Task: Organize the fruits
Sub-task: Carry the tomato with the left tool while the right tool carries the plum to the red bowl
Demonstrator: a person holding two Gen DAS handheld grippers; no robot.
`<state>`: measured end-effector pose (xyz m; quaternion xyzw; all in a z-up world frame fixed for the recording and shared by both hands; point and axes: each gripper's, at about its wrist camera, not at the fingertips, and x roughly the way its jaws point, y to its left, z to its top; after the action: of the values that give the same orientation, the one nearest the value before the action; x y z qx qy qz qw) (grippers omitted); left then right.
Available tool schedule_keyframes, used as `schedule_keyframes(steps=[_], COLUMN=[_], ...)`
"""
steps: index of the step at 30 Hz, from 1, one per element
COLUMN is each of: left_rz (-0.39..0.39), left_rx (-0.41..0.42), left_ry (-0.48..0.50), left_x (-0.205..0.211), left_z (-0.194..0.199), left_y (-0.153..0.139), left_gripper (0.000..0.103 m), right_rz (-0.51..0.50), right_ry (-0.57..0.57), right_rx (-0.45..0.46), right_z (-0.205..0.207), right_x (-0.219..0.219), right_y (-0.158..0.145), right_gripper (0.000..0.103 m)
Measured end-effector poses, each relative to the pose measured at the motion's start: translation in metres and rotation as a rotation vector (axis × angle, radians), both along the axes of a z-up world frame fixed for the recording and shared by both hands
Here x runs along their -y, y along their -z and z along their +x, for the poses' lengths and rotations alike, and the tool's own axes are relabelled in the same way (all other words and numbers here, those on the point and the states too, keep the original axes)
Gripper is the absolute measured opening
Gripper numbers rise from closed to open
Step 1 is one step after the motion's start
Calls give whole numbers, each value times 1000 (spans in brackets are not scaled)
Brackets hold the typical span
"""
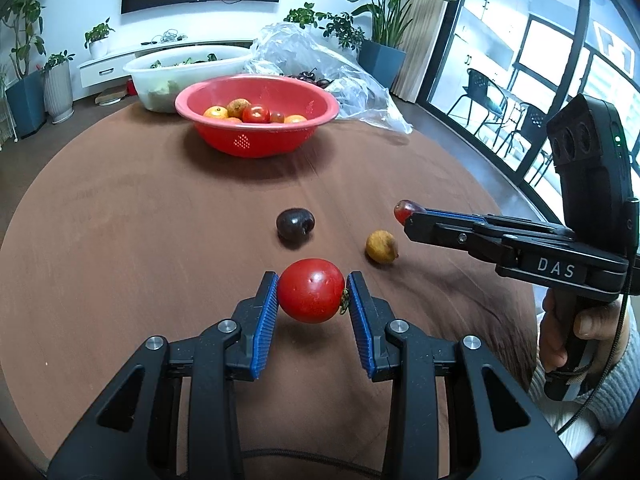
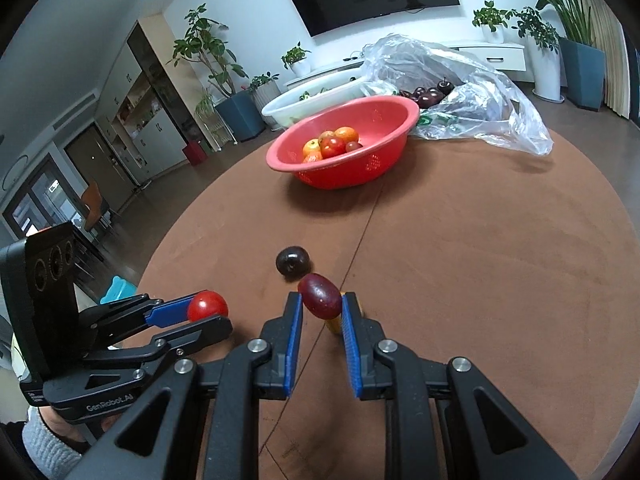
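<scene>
Table: brown round tabletop [image 1: 120,240]; red colander bowl [image 1: 256,128] of fruit stands far off.
Left gripper [image 1: 312,292]: clamped on a red tomato [image 1: 311,290], held above the table.
Right gripper [image 2: 322,300]: pinching a dark red grape [image 2: 320,295] by its tip.
Risk: grape's smooth oval may squirt out mid-carry; tomato may bruise.

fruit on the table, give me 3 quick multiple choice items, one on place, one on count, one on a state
1. Where is the dark plum?
A in the red colander
B on the table
C in a gripper

2. How many loose fruits lie on the table?
A two
B four
C none

3. The left gripper is
A open, empty
B shut on the red tomato
C shut on a grape

Key: B, it rests on bare tabletop; A, only the plum and the yellow fruit; B, blue pads press the red tomato.
</scene>
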<state>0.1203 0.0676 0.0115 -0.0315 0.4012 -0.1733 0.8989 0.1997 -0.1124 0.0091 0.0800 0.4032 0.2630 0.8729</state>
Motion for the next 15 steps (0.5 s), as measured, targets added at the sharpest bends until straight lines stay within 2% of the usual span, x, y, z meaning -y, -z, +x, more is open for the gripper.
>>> schedule_keyframes(steps=[15], left_rz=[-2], left_rx=[21], left_ry=[-1], left_x=[-7], left_z=[42], left_y=[-16], left_gripper=[32], right_rz=[43], right_ry=[21], right_rx=[11], right_z=[31], right_x=[2], right_y=[-18], right_gripper=[22])
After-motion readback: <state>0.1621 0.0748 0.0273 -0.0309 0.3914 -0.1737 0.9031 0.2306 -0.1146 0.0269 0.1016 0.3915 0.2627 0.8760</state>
